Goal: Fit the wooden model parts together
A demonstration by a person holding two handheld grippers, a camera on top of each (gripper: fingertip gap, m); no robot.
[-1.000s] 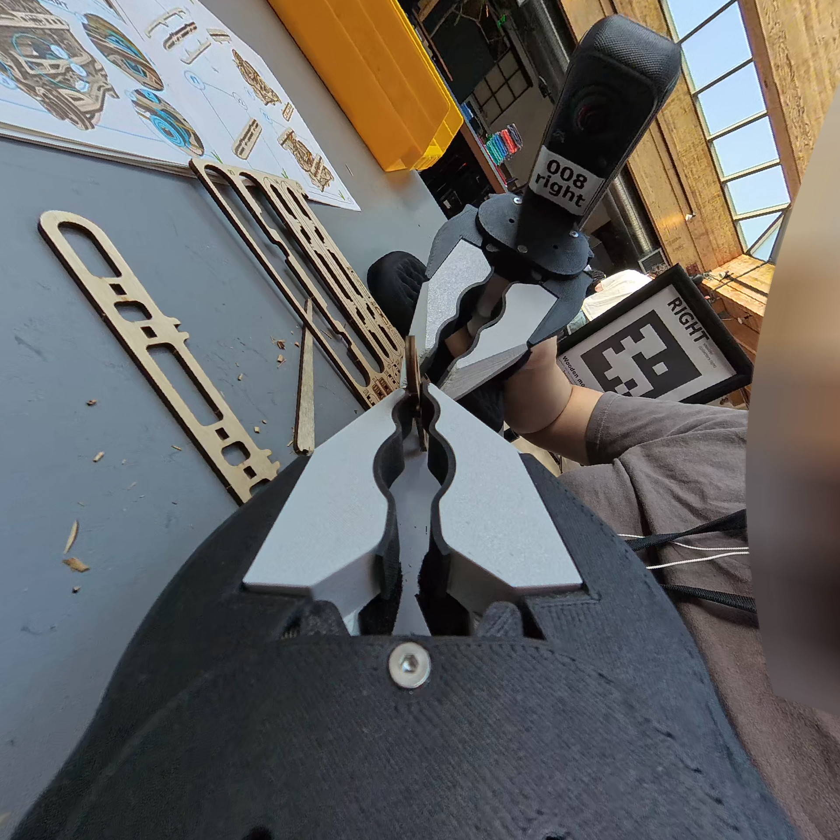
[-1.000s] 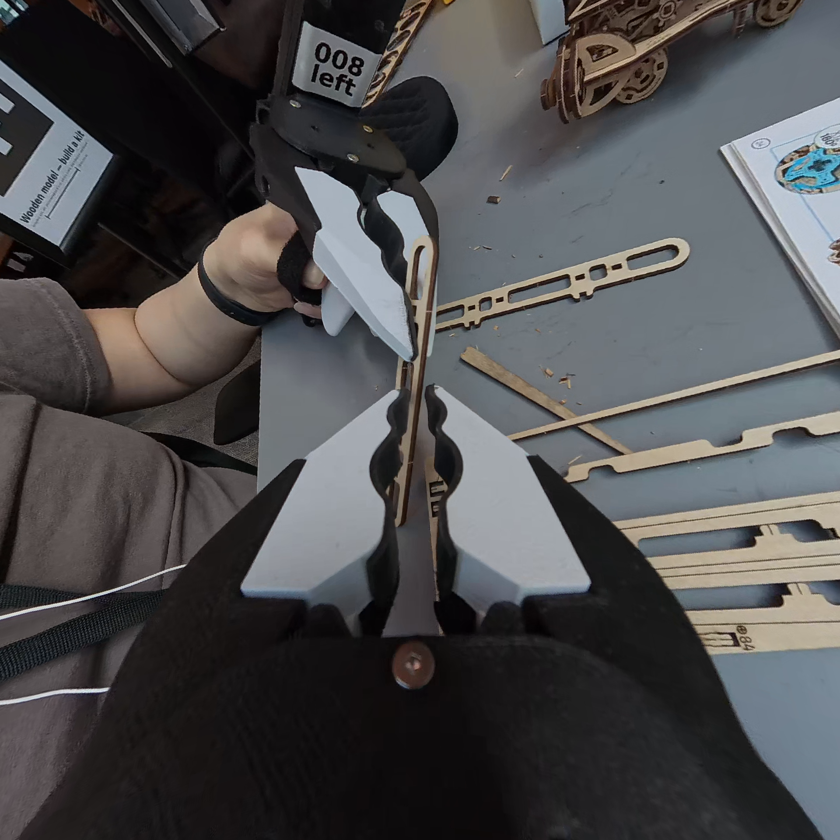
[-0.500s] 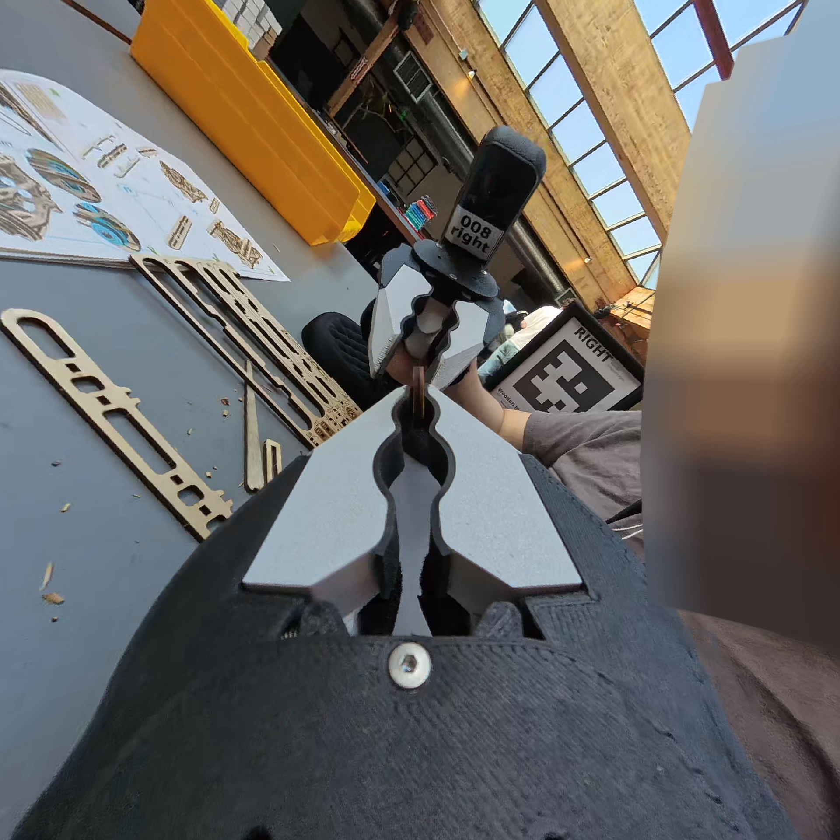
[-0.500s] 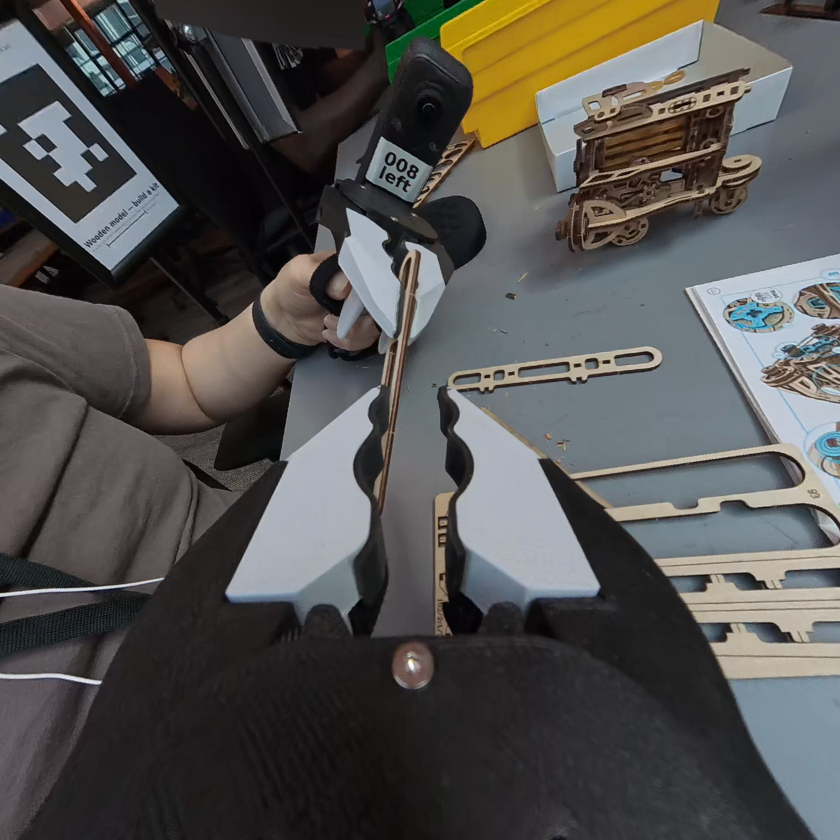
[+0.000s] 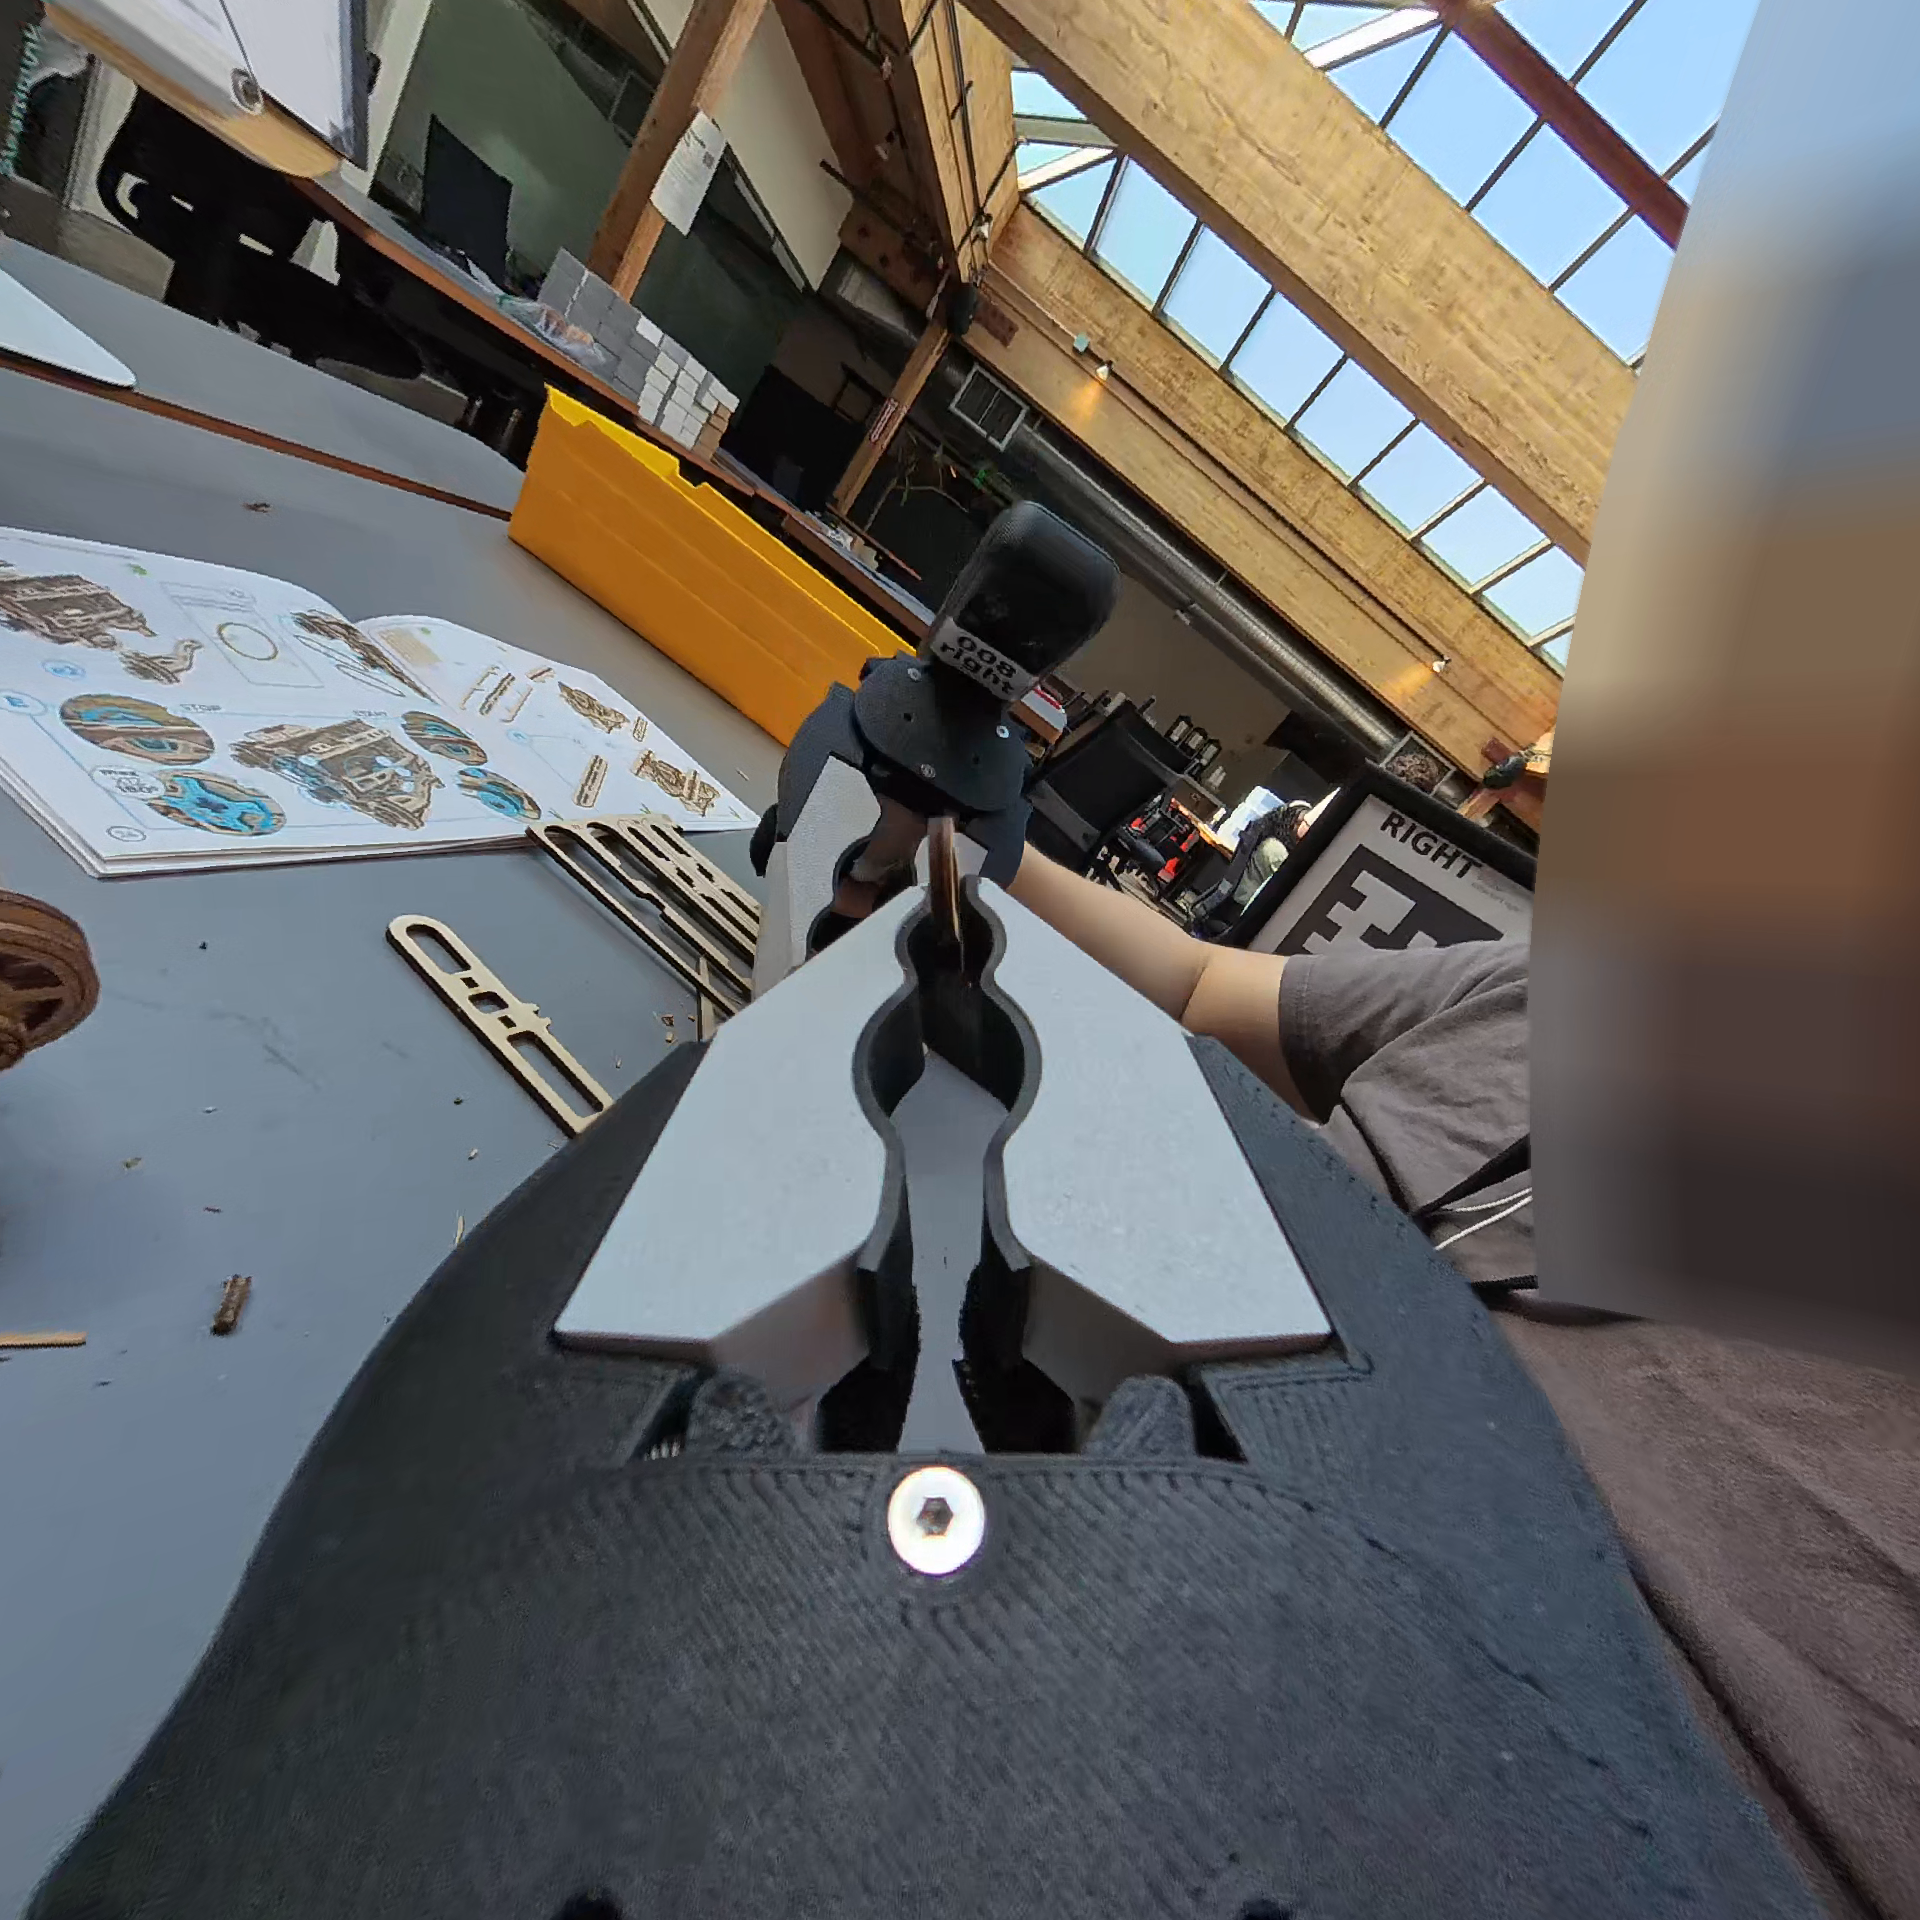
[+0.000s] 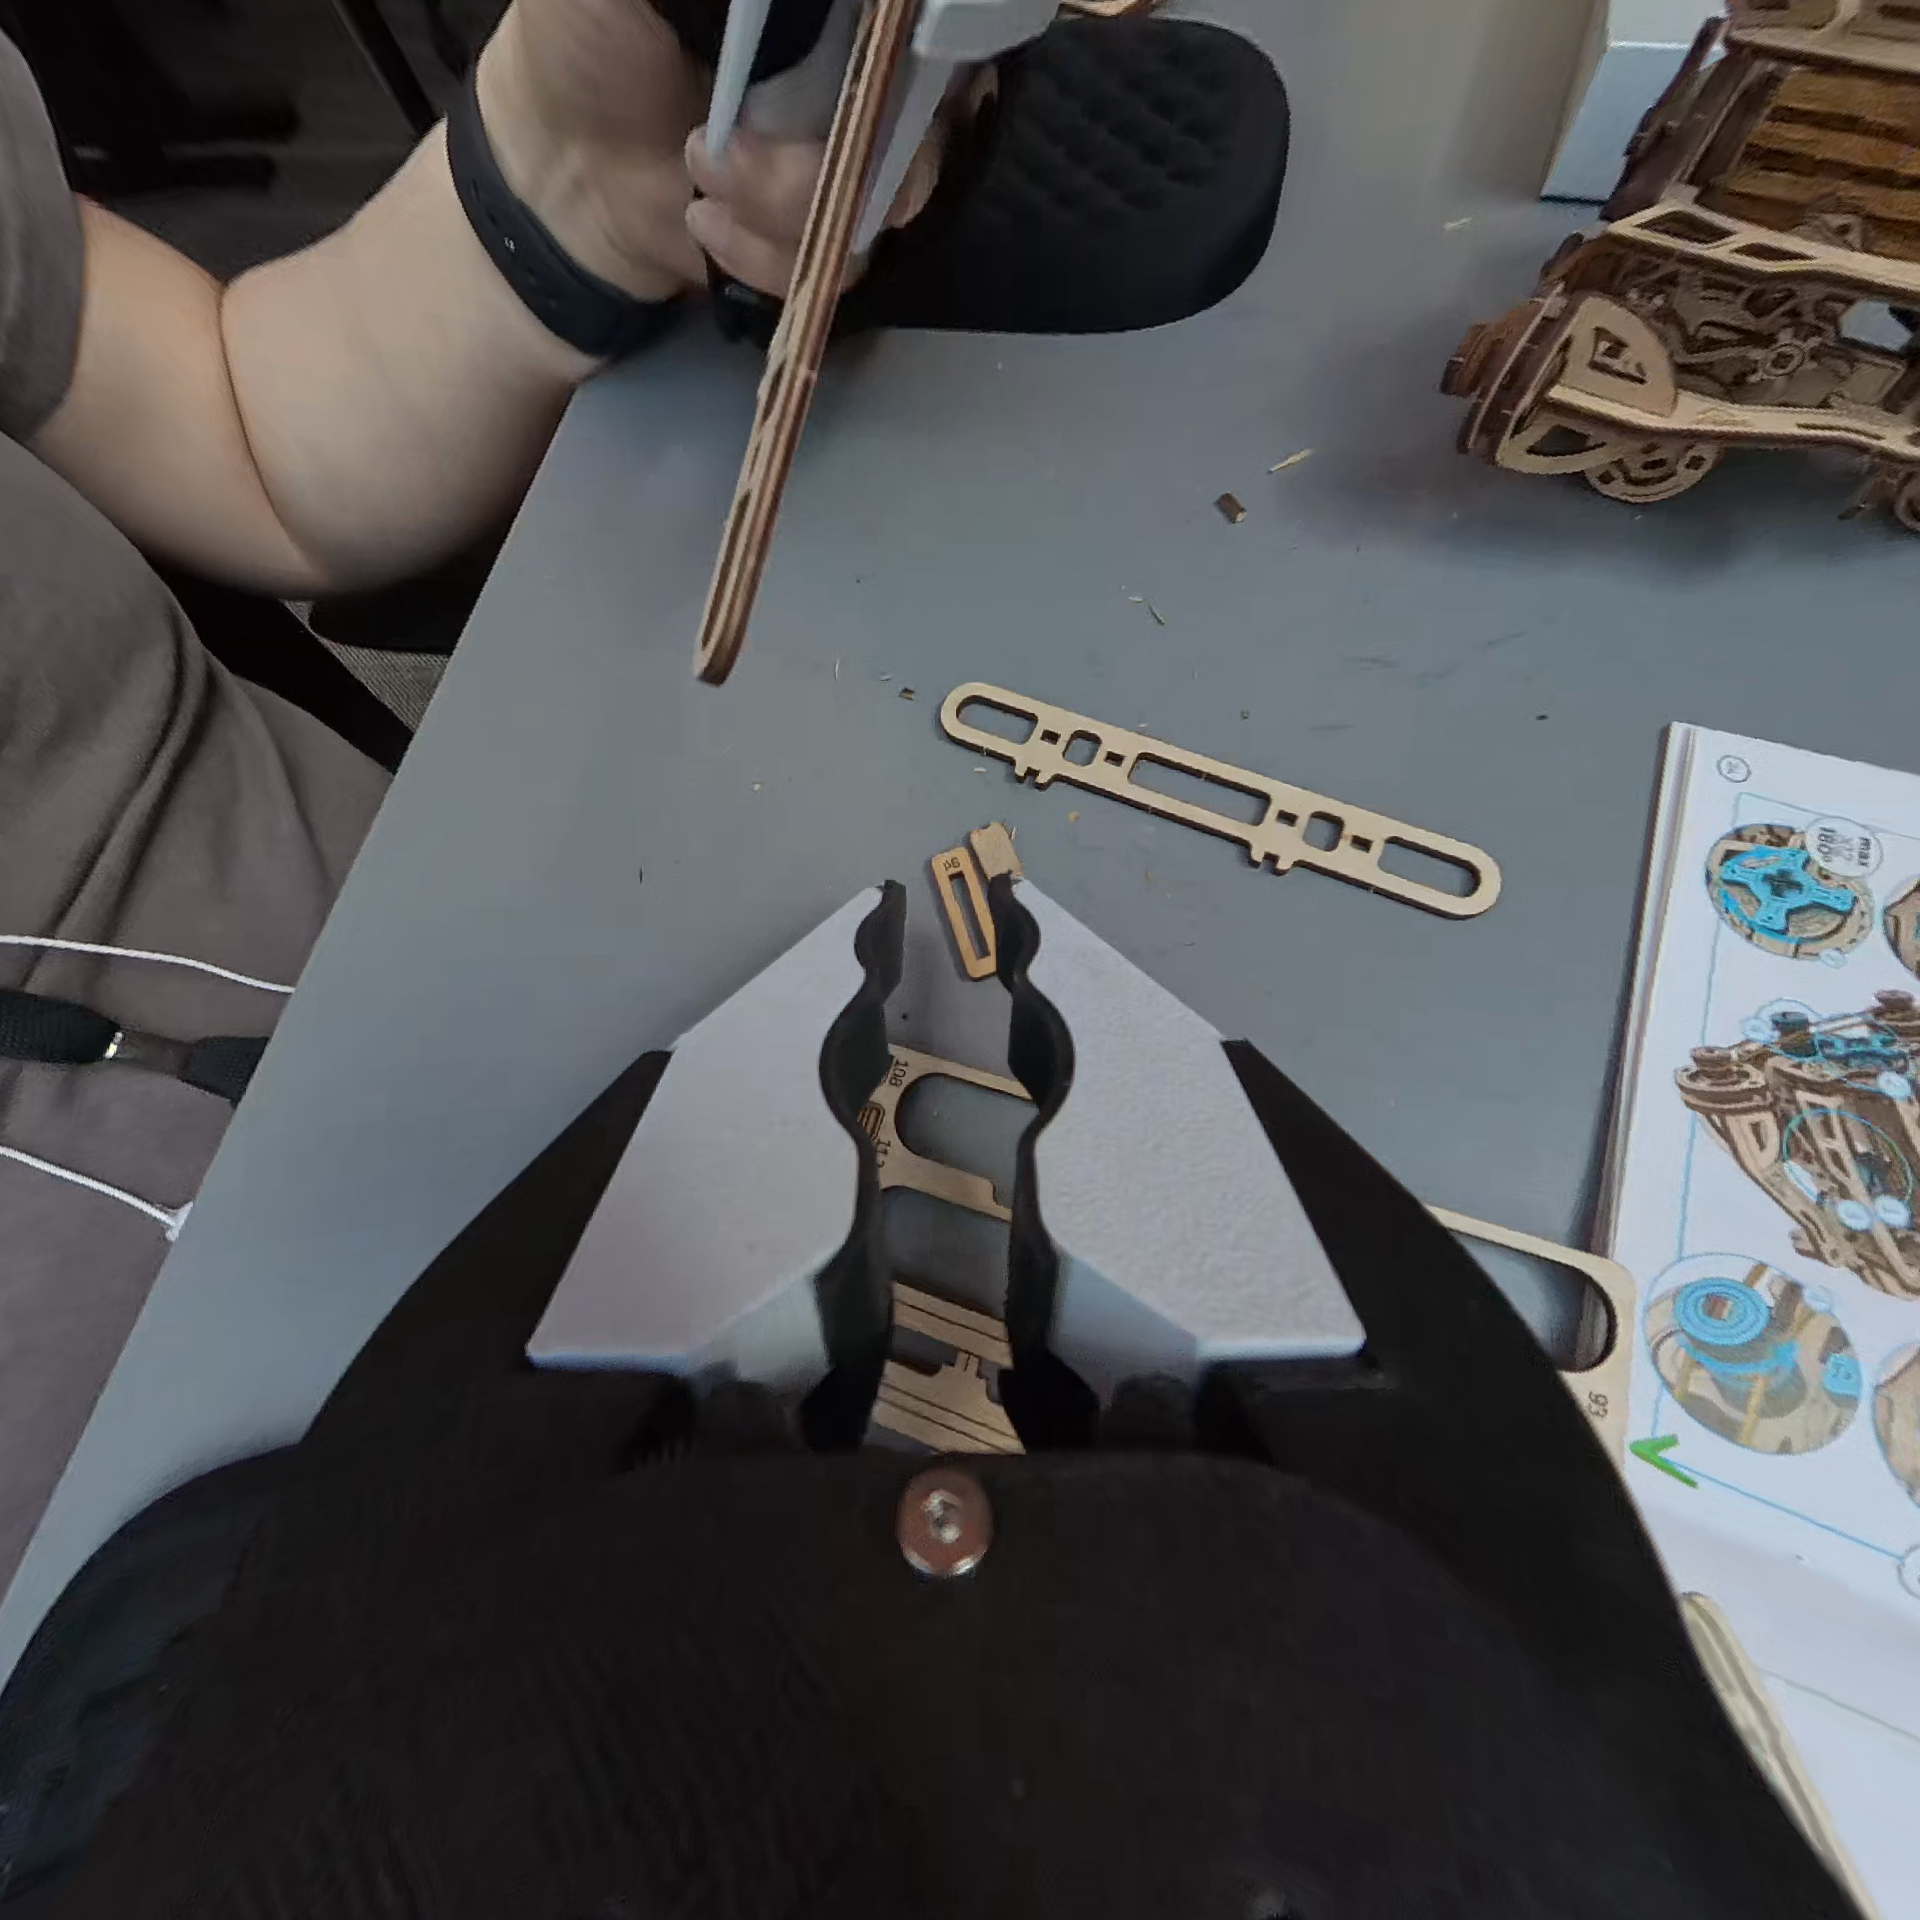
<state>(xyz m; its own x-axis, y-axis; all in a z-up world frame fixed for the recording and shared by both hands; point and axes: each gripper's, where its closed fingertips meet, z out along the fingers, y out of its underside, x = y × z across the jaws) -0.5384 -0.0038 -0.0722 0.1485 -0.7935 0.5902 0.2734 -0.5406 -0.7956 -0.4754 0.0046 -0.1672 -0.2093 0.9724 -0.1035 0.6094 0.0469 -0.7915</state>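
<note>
Right wrist view: the thin, stiff, breakable slotted strip (image 6: 790, 353) is clamped by the left gripper (image 6: 831, 62); right gripper (image 6: 951, 899), near it, stands open, empty.

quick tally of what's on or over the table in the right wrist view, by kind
slotted wooden strips: 2, one held by the left gripper at, one lying flat
small slotted piece: 1
assembled wooden model: 1
instruction booklet: 1
total: 5
</note>
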